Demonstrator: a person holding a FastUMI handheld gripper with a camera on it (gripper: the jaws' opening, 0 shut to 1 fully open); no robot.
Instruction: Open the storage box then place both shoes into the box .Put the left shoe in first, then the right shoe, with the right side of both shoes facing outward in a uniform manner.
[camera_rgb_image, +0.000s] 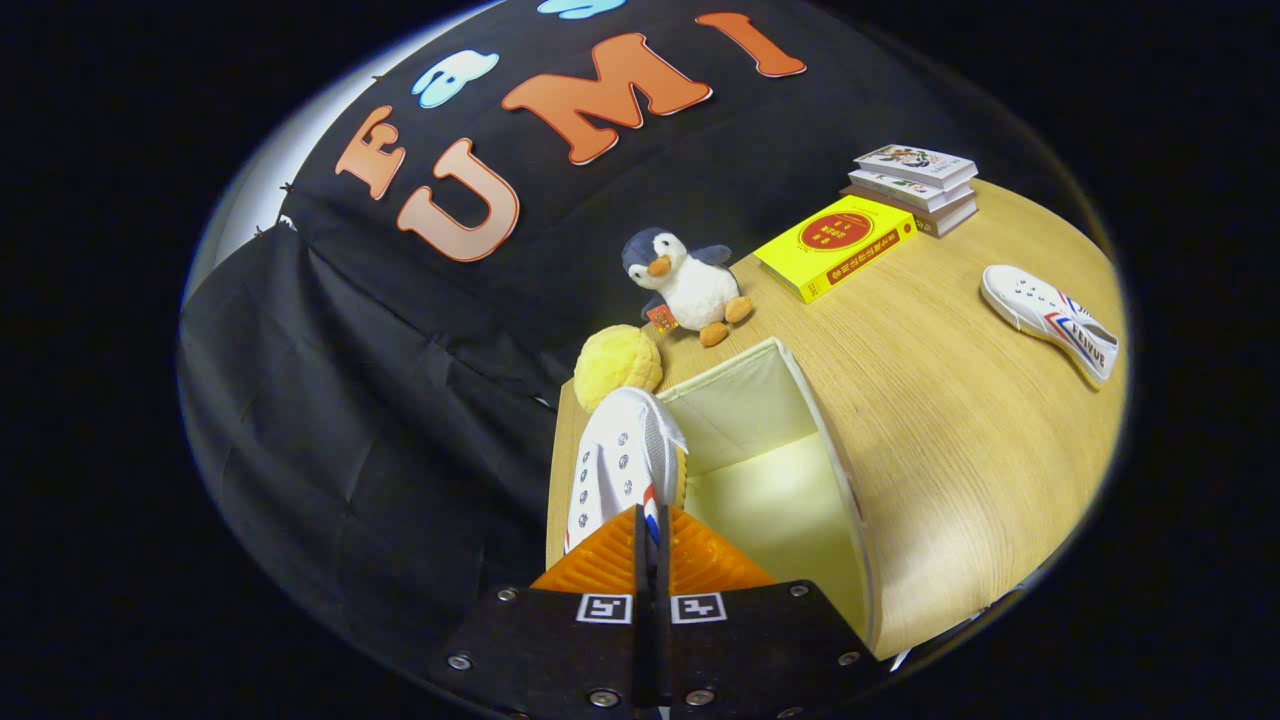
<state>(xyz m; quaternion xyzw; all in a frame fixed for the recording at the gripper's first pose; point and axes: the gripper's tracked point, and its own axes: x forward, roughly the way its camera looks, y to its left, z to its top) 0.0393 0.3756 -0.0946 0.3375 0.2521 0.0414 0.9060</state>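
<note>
Hand-held gripper (648, 530) clamps the first shoe (620, 465) at the open box (800, 400); next, lower it inside. Second shoe (1050, 320) lies at 2 o'clock.

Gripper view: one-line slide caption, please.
Hand-held gripper shut on white shoe above open storage box; second shoe on table.

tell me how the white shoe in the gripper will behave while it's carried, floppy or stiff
The white shoe looks like thin canvas, so probably light with a soft upper. The gripper pinches it at one end only, so it may sag or swing over the open storage box.
</note>
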